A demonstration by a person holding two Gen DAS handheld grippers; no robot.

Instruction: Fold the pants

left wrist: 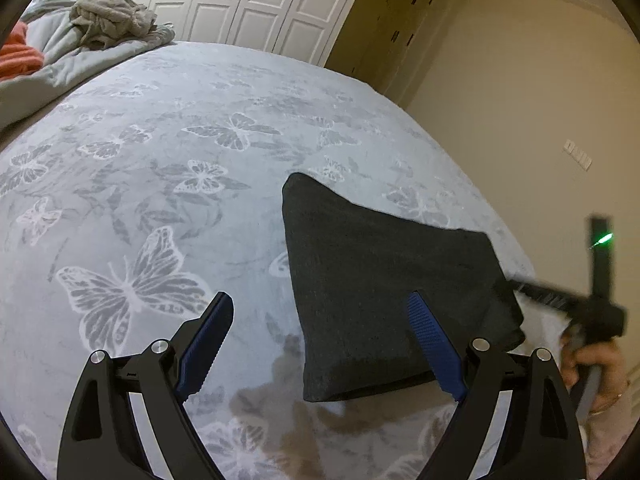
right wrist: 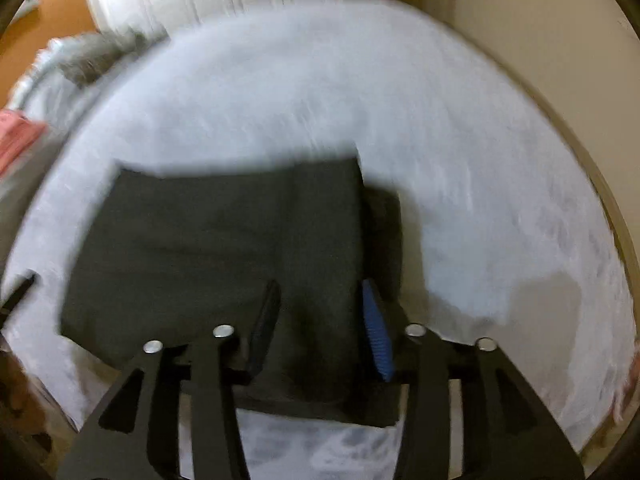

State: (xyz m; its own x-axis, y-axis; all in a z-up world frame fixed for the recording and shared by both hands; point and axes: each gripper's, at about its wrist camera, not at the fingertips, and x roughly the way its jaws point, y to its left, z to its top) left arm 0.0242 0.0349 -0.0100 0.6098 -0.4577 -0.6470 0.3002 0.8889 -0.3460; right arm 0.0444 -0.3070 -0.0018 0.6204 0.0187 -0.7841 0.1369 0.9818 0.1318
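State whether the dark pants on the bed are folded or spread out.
Folded. The pants lie as one compact dark block on the bedspread, no legs trailing, with stacked layers at the near edge.

Butterfly-print bed (left wrist: 160, 160); white wardrobe (left wrist: 240, 0); seemingly beige wall (left wrist: 520, 80)

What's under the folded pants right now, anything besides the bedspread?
The dark folded pants lie on the butterfly-print bedspread, which shows on every side. The patch beneath them is covered, so anything there cannot be seen.
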